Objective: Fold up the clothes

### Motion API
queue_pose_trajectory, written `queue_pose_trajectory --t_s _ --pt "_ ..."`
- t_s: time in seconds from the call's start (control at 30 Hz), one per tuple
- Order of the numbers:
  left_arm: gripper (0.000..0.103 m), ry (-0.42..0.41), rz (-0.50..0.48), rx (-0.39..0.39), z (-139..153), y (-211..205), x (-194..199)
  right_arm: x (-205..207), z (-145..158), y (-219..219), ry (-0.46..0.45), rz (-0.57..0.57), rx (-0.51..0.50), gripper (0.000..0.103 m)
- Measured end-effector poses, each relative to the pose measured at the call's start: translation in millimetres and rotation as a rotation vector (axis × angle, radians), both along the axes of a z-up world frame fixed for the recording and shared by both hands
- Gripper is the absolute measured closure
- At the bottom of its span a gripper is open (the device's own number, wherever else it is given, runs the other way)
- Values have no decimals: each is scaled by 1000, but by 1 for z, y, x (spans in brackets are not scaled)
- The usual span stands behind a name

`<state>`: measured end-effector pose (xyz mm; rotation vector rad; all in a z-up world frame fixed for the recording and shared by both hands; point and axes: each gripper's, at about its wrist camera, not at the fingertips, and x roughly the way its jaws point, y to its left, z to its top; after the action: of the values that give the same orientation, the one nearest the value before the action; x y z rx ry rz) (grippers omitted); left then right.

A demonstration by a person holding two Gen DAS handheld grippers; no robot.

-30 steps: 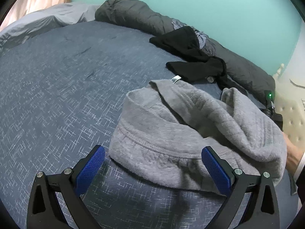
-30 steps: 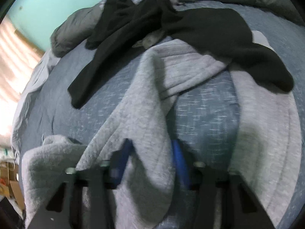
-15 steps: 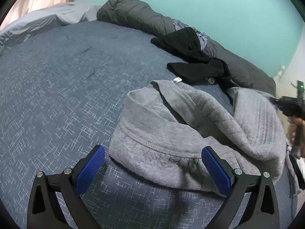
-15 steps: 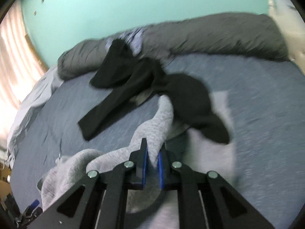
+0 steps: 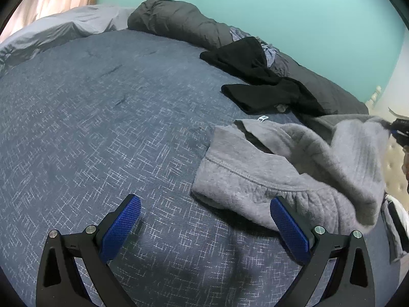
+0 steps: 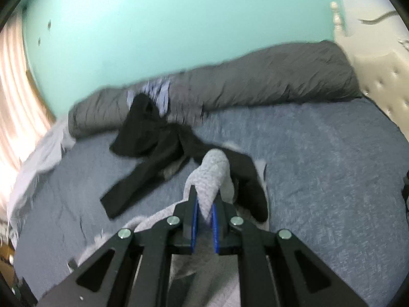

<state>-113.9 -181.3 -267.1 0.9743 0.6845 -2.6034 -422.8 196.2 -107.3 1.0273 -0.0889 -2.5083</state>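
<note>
A: Any writing or brand visible?

B: Only a small white label (image 5: 263, 118) at the far edge of the grey sweatshirt (image 5: 276, 176), at about 12 o'clock on the garment in the left wrist view. It is too small to read.

A: Where does the sweatshirt lie, and how does it run?

B: It is bunched on the blue bed cover (image 5: 102, 128), at about 3 o'clock in the left wrist view. Its ribbed hem faces 7 o'clock, toward the camera. The long axis runs roughly from 9 to 3 o'clock, and the 3 o'clock end is lifted off the bed.

A: State of the left tool (image 5: 204, 220)?

B: Wide apart, holding nothing. Its blue pads (image 5: 122, 220) sit low over the cover, and the right-hand pad is just beside the hem; contact cannot be judged.

A: And the right tool (image 6: 204, 215)?

B: Its pads are narrowed onto a fold of the sweatshirt (image 6: 214, 171). The pinched cloth rises toward 12 o'clock above the fingers, and the rest hangs toward 6 o'clock. This view is blurred.

A: What else lies on the bed?

B: A black garment (image 5: 258, 76) at 1 o'clock in the left wrist view, just beyond the sweatshirt. It partly rests on a rolled grey duvet (image 5: 184, 23) along the turquoise wall (image 5: 281, 5).
</note>
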Motion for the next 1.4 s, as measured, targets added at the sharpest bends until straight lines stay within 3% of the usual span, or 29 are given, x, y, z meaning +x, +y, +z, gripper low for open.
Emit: queue_pose_trajectory --t_s 0.23,0.4,0.47,0.7,0.87,0.97,1.03,1.13,1.27,1.4 --pt "0 -3 -14 -6 -2 6 -1 -4 -70 -4 -140 19 19 94" --pt "0 1 -14 -7 -2 7 -5 -11 -117 25 -240 -60 -13 91" --pt "0 -2 -19 -5 -3 9 -7 -13 -127 33 -244 -67 -10 78" --pt "0 -8 -25 -11 -5 16 -13 -1 -149 91 -219 -145 -180 61" --pt "0 -4 -26 -20 -3 18 -12 0 -164 115 -250 -212 -205 60" --pt "0 -4 -24 -17 -4 18 -13 6 -157 128 -183 -304 -238 60" --pt "0 -5 -25 -15 -4 18 -13 7 -159 136 -184 -345 -263 60" --pt "0 -5 -26 -11 -4 18 -13 0 -168 131 -238 -342 -176 60" --pt "0 -4 -28 -6 -4 18 -13 -5 -180 108 -274 -246 -140 60" --pt "0 -3 -30 0 -4 19 -14 -8 -192 87 -297 -222 -87 60"
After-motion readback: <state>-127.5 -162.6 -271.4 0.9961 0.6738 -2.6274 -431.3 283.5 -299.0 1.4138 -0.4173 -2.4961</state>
